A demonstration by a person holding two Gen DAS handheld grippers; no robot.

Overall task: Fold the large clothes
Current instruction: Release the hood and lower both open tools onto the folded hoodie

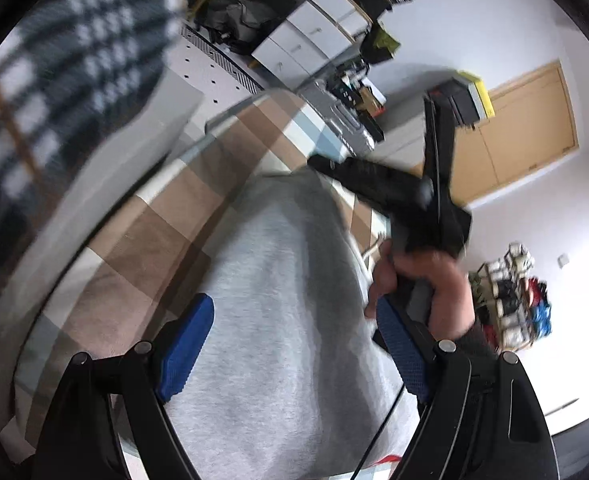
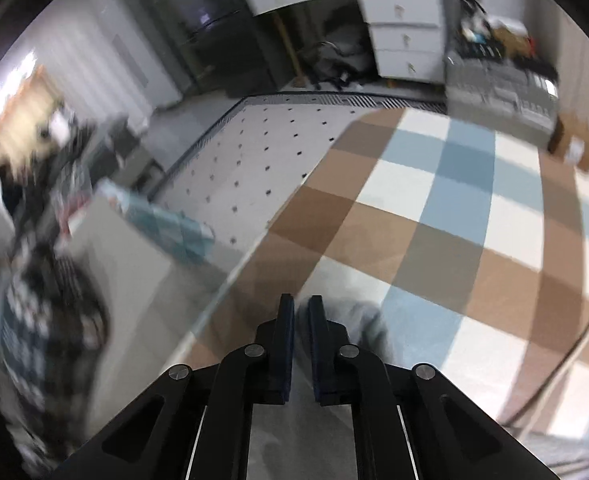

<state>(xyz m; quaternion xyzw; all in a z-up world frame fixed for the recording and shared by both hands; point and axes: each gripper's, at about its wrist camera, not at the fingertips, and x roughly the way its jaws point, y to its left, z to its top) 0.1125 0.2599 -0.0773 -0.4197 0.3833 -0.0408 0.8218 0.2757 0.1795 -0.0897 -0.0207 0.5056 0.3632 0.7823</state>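
Item one, the grey garment (image 1: 286, 304): a large piece of heathered sweatshirt-type fabric, which I see spread on the checked cloth (image 1: 162, 236) covering the tabletop. In the left wrist view it runs from the near edge up toward the middle of the cloth, with brown, white and pale blue squares showing along its left side.

Item two, the left hand-held gripper (image 1: 294, 344): my blue-padded fingers (image 1: 184, 346) stand wide apart above the grey fabric, clamping nothing (the garment lies below the gap, and I cannot tell whether the pads brush it).

Item three, the right hand-held gripper (image 2: 301, 344): closed. In its own view the two dark fingers (image 2: 286, 344) sit nearly together with a fold of the grey garment (image 2: 358, 320) pinched between them, close to the left edge of the tabletop. From the left wrist view the same tool appears as a black body held in a bare hand (image 1: 426, 288), near the garment's right edge.

Item four, surroundings: a spotted white floor mat (image 2: 254, 152) with a striped border beyond the tabletop, a white drawer unit (image 2: 406, 36) further back, a wooden door (image 1: 522, 128) on the white wall, and a dark houndstooth fabric (image 1: 74, 76) at the upper left of the left wrist view (blurred, very close to the lens).
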